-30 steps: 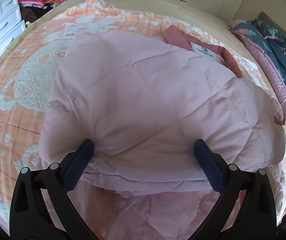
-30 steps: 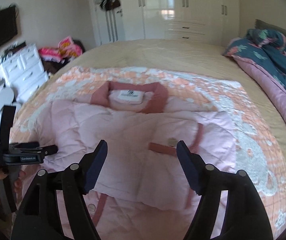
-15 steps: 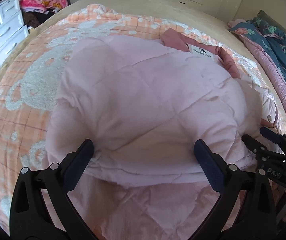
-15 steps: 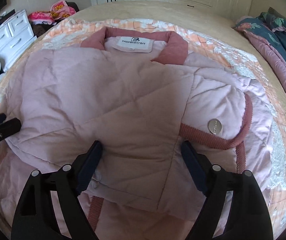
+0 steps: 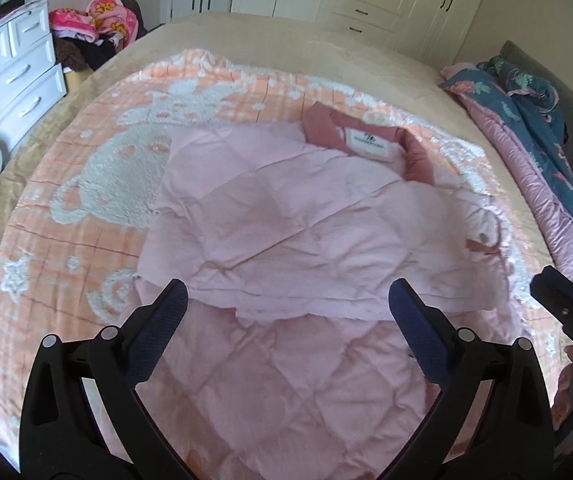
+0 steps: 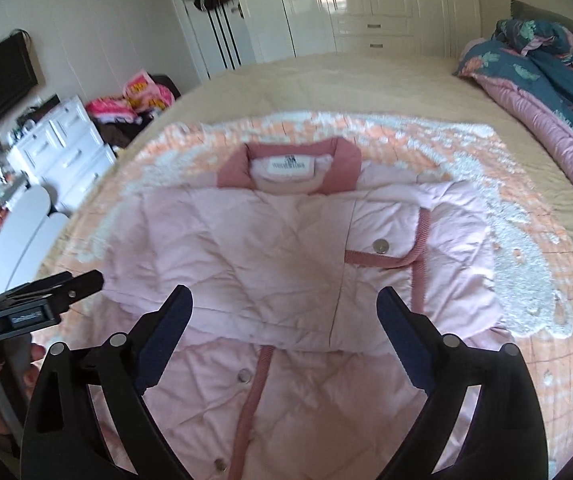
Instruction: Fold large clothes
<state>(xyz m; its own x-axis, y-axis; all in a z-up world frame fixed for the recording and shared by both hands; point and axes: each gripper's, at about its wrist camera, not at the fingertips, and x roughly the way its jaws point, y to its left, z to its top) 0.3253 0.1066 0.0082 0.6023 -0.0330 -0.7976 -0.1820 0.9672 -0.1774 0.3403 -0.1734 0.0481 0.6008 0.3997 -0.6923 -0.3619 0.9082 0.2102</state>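
A pale pink quilted jacket (image 5: 306, 232) with a darker pink collar (image 5: 326, 124) lies on the bed, its sleeves folded across the front; it also shows in the right wrist view (image 6: 286, 264). My left gripper (image 5: 286, 300) is open and empty above the jacket's lower part. My right gripper (image 6: 284, 304) is open and empty above the jacket's middle. The right gripper shows at the right edge of the left wrist view (image 5: 566, 308). The left gripper shows at the left edge of the right wrist view (image 6: 46, 296).
An orange and white blanket (image 5: 106, 168) covers the beige bed (image 6: 346, 80). A blue and pink duvet (image 6: 546, 72) is heaped at the right. White drawers (image 5: 14, 76) and a clothes pile (image 5: 98, 24) stand at the left. White wardrobes (image 6: 326, 0) line the back wall.
Both grippers have pulled back and up from the jacket, which now looks smaller and lies folded flat. Both stay open.
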